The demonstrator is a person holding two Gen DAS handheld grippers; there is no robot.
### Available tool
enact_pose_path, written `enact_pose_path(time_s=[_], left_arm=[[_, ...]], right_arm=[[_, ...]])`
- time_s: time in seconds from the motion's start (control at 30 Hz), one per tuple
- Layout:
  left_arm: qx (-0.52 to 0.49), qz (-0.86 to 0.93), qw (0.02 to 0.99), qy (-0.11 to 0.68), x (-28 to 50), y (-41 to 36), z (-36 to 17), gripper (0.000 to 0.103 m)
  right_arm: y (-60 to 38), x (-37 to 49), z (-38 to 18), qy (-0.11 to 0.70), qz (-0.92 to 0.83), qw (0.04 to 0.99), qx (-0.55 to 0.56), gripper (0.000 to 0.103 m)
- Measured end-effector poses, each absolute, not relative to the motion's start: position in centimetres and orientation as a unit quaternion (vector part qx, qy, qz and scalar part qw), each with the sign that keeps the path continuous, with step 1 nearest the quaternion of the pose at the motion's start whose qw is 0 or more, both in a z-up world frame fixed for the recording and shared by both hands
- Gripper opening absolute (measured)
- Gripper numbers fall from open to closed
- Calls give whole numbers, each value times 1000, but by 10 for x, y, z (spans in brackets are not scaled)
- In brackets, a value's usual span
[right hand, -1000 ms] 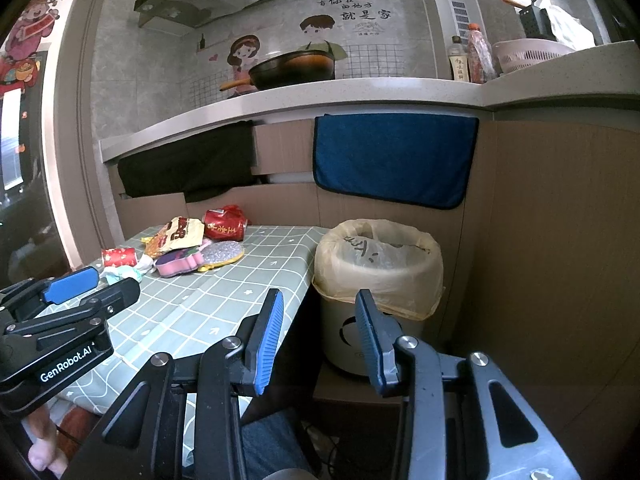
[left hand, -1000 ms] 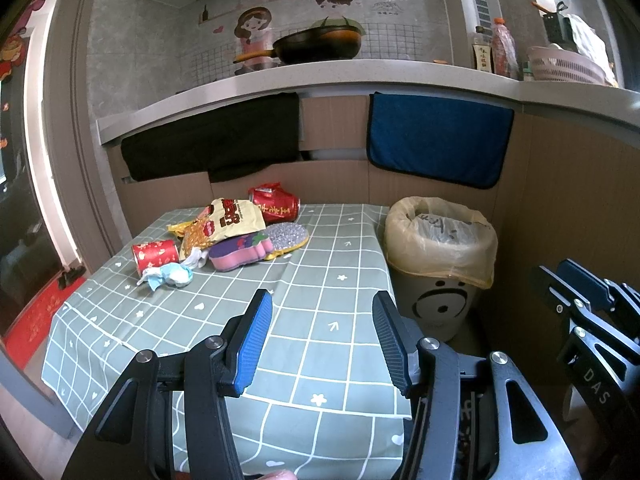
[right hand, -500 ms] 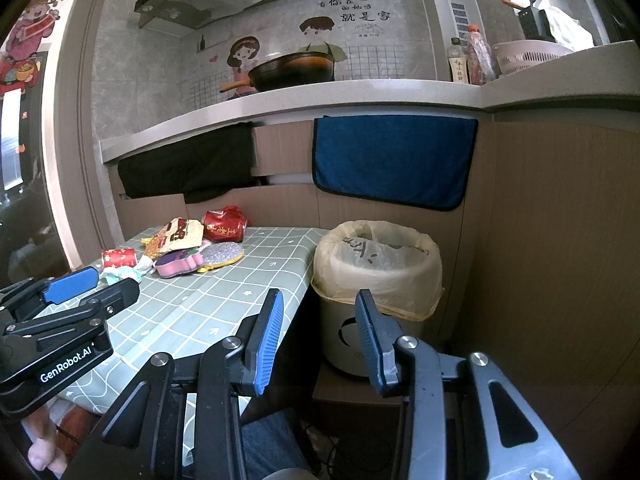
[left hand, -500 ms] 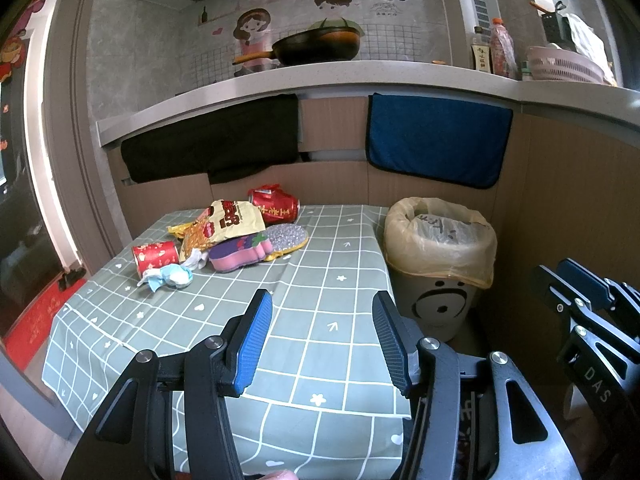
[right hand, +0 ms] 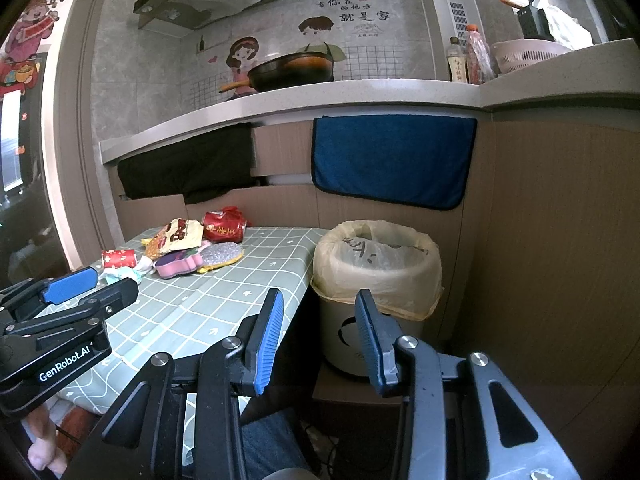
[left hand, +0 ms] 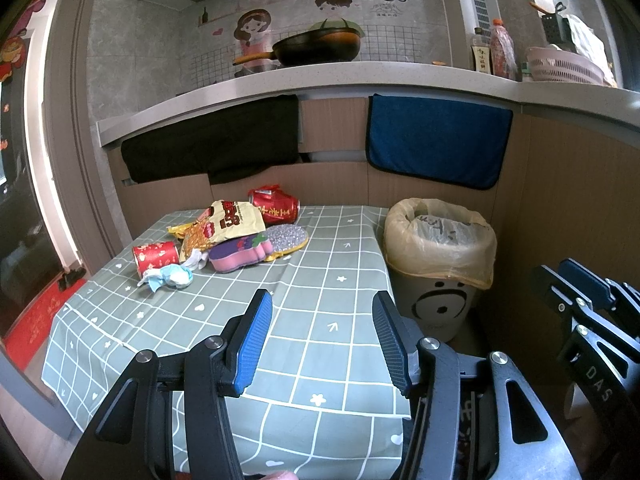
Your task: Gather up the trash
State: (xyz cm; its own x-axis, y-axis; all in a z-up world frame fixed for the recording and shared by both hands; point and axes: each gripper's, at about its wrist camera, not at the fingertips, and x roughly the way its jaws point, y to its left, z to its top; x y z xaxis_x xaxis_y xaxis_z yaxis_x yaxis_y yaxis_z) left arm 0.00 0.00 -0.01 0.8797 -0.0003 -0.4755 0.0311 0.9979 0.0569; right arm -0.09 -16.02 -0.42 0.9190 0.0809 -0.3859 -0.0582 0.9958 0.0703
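Left gripper [left hand: 322, 334]: fingers apart, nothing between the blue pads; it hangs over the near part of the table.
Right gripper [right hand: 318, 334]: fingers apart and empty, aimed past the table's right edge at the bin.
Table [left hand: 320, 280]: grey-green checked cloth, stretching ahead of the left gripper.
Trash pile: at the far left of the table, well ahead of the left gripper and well apart from both pairs of fingers.
Red can [left hand: 275, 209]: lying on its side at the back of the pile.
Snack bag [left hand: 232, 222]: cream and yellow, leaning over the other scraps.
Purple packet [left hand: 240, 254]: just beside a silvery scrubber [left hand: 286, 238].
Red paper cup [left hand: 155, 255]: on its side at the pile's left end.
Crumpled tissue [left hand: 170, 277]: nearest scrap to the left gripper.
Bin [right hand: 376, 276]: bag-lined, on the floor just beyond the right gripper's fingers, touching nothing.
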Motion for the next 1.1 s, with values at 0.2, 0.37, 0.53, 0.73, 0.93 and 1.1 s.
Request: enact_pose_path(time_s=[0.2, 0.37, 0.53, 0.73, 0.93, 1.1], left_arm=[[31, -8, 969, 245, 0, 0, 0, 53], [31, -8, 969, 244, 0, 0, 0, 53], [31, -8, 969, 244, 0, 0, 0, 53], [26, -10, 969, 244, 1, 1, 0, 53], [10, -31, 968, 249, 27, 10, 14, 53], [-9, -22, 967, 254, 65, 36, 12, 53]], right_arm=[[-162, -1, -4, 197, 34, 979, 29, 36], [-162, -1, -4, 197, 34, 979, 29, 36], [-162, -1, -4, 197, 35, 979, 29, 36], [-162, -1, -4, 198, 36, 979, 28, 36], [-164, 9, 4, 186, 39, 982, 11, 36], [-163, 41, 18, 165, 41, 985, 4, 36]])
